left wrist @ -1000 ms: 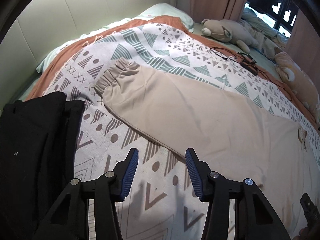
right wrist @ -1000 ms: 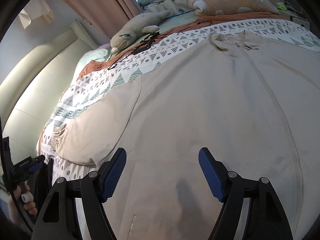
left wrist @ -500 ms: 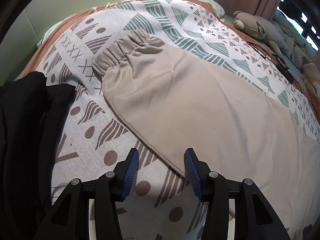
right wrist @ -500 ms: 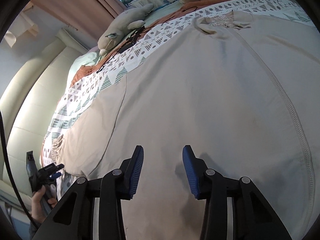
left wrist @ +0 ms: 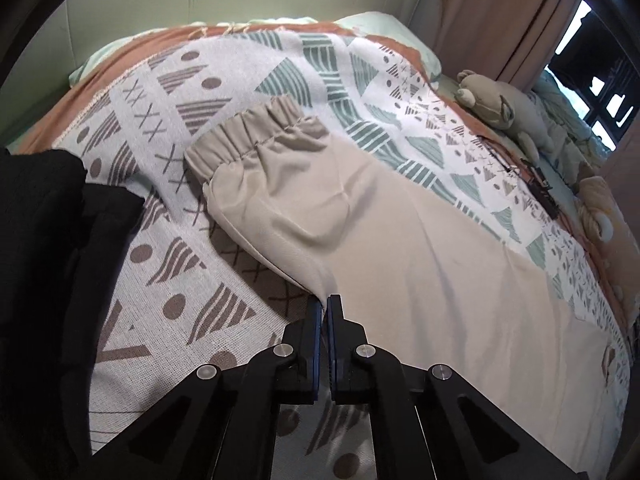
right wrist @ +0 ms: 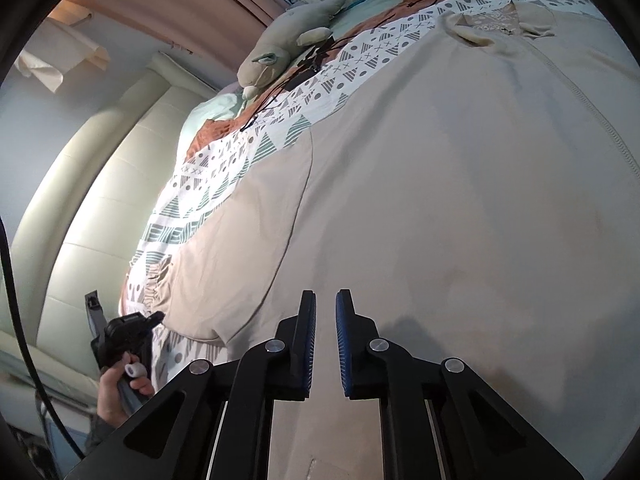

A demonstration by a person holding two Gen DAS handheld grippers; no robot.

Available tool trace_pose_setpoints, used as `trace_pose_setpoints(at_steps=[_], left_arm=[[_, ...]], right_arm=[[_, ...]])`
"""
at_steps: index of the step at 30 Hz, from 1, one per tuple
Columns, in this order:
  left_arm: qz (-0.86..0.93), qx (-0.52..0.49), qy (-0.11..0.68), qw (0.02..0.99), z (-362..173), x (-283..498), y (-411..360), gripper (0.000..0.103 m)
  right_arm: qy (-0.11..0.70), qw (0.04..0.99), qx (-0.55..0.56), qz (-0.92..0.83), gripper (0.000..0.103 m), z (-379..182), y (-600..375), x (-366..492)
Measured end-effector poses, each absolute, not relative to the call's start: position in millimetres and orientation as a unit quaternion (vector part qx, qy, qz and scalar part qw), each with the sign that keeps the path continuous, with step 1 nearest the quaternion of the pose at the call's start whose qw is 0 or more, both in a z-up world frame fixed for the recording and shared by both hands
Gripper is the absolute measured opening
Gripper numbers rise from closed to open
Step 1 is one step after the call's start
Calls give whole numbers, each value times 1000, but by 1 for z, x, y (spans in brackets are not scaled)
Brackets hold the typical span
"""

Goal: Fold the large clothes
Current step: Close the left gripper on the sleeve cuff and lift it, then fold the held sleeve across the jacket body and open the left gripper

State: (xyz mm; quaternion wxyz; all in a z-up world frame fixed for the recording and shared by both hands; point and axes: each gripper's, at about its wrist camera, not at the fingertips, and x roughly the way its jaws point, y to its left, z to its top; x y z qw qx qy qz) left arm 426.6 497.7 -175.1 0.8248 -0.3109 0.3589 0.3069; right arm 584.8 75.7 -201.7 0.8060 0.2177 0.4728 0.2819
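Big beige jacket (right wrist: 440, 208) lies spread flat, zip side up, across the patterned blanket (left wrist: 168, 240) on the bed, collar toward the far side by the plush toys. Its left sleeve (left wrist: 320, 200) runs out toward the padded headboard (right wrist: 100, 200), w/ the gathered elastic cuff (left wrist: 248, 132) at the end, resting on the blanket. Left gripper (left wrist: 323, 312) is clenched on the lower edge of that sleeve, approx. mid-length; fabric pulls up into a small ridge right at the tips, jaws pressed together on it. Black folded garment (left wrist: 44, 264) sits just left of it on the blanket, apart from the sleeve. Right gripper (right wrist: 325, 320) is over the jacket body near the hem, jaws closing w/ only a narrow gap left; can't tell if any cloth is caught between the pads, fabric under them looks flat. In the right wrist view the person's left hand (right wrist: 116, 388) holds the other gripper's handle near the cuff. Grey plush toy (left wrist: 504, 116) and a black cable (right wrist: 304, 68) lie beyond the jacket.
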Motion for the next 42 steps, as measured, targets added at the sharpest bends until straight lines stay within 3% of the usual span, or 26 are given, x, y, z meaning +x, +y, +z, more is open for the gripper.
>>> trace_pose_setpoints(at_steps=[13, 20, 29, 42], left_arm=[[195, -271, 285, 899, -46, 432, 438, 1], [128, -239, 273, 923, -1, 437, 393, 2], [42, -212, 269, 938, 29, 448, 320, 1], [-42, -231, 278, 931, 35, 470, 223, 1]], right_arm=[[480, 752, 241, 381, 4, -209, 136, 574], [525, 714, 253, 387, 3, -249, 171, 573], [552, 688, 273, 384, 2, -272, 180, 580], [512, 756, 263, 311, 5, -204, 89, 561]])
